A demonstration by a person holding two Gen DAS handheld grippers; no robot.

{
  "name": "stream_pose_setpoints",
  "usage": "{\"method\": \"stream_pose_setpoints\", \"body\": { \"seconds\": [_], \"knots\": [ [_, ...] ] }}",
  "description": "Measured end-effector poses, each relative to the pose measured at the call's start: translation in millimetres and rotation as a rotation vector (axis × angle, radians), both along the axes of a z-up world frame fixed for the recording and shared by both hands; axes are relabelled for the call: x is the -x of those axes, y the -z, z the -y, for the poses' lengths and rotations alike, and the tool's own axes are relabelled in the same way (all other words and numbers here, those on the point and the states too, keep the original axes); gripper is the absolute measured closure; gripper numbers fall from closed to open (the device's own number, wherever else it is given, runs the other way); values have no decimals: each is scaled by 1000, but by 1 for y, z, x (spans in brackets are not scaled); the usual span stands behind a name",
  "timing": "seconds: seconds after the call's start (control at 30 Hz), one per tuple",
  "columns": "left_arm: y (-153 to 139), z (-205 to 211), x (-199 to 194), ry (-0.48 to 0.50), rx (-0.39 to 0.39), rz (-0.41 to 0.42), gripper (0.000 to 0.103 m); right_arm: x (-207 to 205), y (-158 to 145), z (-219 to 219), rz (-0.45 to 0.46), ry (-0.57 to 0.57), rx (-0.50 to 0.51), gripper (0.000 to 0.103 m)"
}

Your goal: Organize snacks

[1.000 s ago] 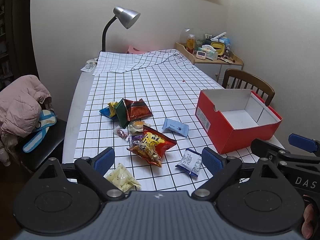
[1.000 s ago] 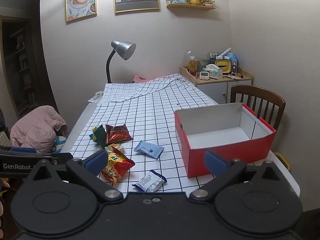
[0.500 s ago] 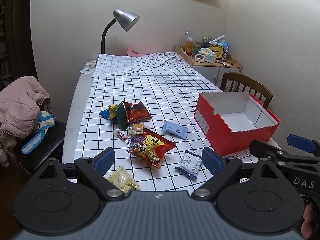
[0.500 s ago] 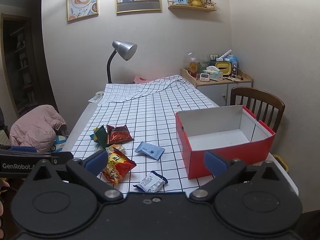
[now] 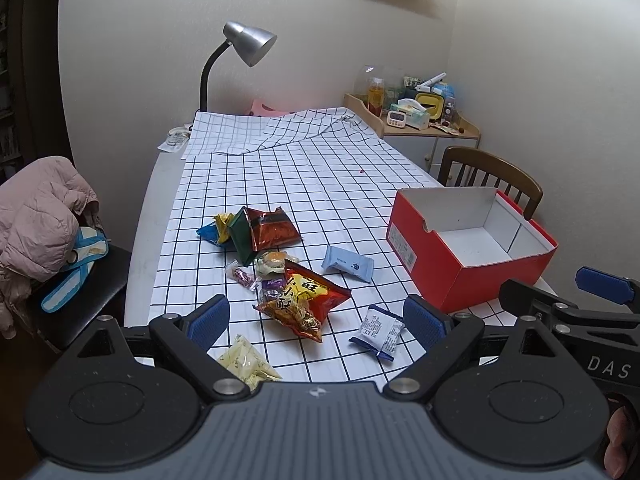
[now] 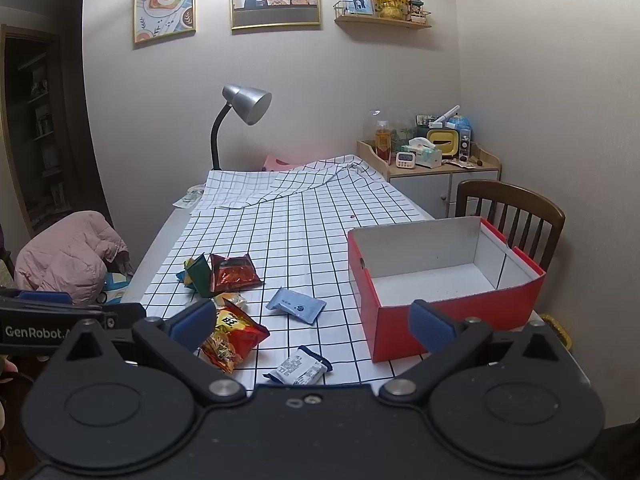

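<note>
1. Hovering over the near table edge, left gripper (image 5: 316, 318) and right gripper (image 6: 312, 320) both have jaws wide apart, holding nothing.
2. Orange snack bag (image 5: 302, 300) sits just ahead, between the left jaws, long axis diagonal, pointing far-right.
3. Red box (image 6: 440, 280) sits ahead-right, open side up.

snack pkts (image 5: 301, 304) scattered left of open red box (image 5: 472, 264)

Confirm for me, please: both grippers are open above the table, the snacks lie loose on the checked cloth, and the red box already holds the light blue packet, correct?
Not quite: the red box is empty, as the right wrist view shows. The light blue packet lies on the checked cloth beside it. The rest stands: the left gripper and right gripper are open.
</note>
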State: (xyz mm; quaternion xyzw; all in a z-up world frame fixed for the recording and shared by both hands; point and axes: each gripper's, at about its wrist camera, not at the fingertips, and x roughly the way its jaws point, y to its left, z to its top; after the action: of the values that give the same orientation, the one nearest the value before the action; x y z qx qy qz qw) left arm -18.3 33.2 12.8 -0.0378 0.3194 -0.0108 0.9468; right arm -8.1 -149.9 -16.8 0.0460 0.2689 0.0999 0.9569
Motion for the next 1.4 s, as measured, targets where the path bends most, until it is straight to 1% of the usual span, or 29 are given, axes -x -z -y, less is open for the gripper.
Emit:
{"method": "stream_pose_setpoints", "body": {
  "seconds": [0.6,0.83,1.1,1.27,1.4],
  "knots": [
    [3,-2,-3,14,-6,18,9,0,-2,-4,14,9,18,0],
    [7,-4,-8,14,-1,6,9,-4,0,-5,7,-8,21,1],
    [20,-15,-24,0,16,-45,9,-24,11,-9,-48,-23,23,1],
    [35,-31,-40,-60,43,-119,9,-39,28,-8,-122,-13,5,1],
    [54,-39,-53,-76,63,-197,9,-53,46,-8,-198,-13,-12,1]
  ]
}}
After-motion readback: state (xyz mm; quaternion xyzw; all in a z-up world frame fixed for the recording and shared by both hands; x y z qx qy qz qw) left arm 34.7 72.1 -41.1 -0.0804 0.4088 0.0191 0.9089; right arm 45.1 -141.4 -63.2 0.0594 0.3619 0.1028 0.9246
